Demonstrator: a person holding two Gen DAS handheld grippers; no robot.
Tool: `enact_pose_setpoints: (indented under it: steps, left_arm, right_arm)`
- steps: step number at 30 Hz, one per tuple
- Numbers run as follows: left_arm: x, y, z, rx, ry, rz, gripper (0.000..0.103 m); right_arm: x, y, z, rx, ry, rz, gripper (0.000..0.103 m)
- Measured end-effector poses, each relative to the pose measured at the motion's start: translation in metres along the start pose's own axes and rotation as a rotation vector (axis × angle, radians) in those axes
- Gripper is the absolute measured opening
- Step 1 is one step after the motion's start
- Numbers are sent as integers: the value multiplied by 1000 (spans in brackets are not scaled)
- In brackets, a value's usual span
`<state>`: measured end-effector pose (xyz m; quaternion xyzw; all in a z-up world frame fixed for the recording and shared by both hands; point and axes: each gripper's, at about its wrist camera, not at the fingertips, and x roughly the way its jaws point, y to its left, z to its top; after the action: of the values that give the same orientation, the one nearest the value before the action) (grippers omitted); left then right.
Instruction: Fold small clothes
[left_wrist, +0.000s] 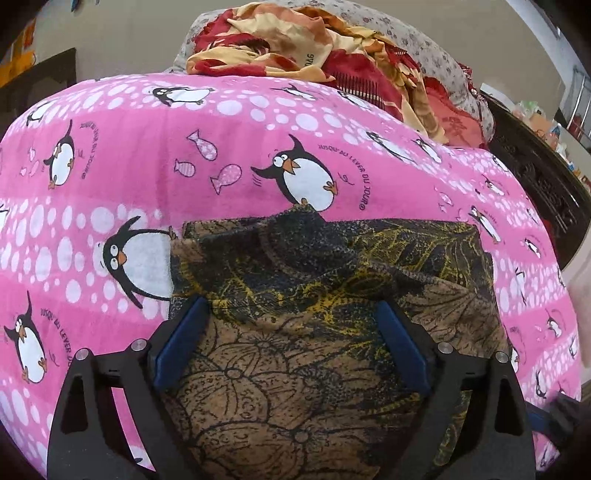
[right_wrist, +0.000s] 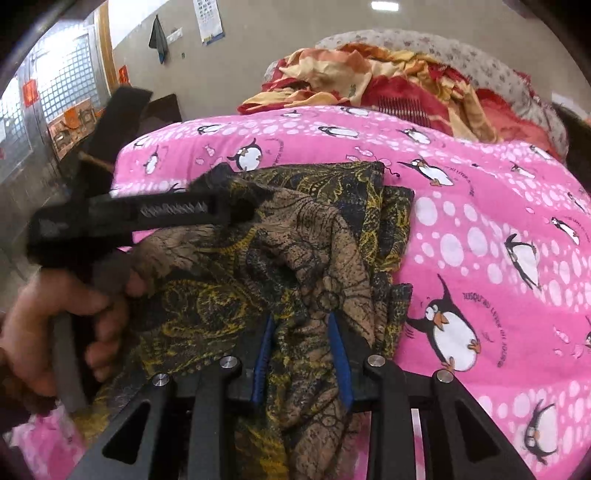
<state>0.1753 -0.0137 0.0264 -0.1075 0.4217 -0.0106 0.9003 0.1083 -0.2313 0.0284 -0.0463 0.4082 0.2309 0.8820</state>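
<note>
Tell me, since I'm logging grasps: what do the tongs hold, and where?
The right tongs pinch a bunched fold of the dark patterned garment. The left tongs are open over it, holding nothing.

Count of things showing in both wrist views
2 grippers are working: left gripper w/ 2 blue pads sitting wide apart, right gripper w/ 2 blue pads pinching cloth; 1 brown-and-yellow patterned garment is lying on 1 pink penguin sheet; 1 red-and-yellow blanket pile is sitting behind, on 1 grey flowered cover; 1 bare hand is gripping the left tool's handle; 1 calendar and 1 dark cloth are hanging on the wall; 3 pink fish are showing together on the sheet in left view
</note>
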Motion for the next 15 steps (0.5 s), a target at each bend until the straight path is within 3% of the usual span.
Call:
enact_pose_setpoints:
  steps: [3, 5, 8, 10, 15]
  left_arm:
    - [0, -1, 0, 5, -1, 7, 93]
    - [1, -1, 0, 8, 0, 13, 93]
    - [1, -1, -1, 16, -3, 24, 93]
    - [1, -1, 0, 14, -3, 19, 93]
    - [-14, -1, 6, 22, 47, -13, 94]
  right_arm:
    - [-55, 31, -8, -44, -45, 48, 29]
    - [-67, 51, -22, -98, -26, 75, 28]
    - [-42, 64, -63, -160, 70, 41, 29]
    - [-42, 68, -81, -196, -51, 26, 30]
    - [-41, 78, -83, -229, -64, -13, 31]
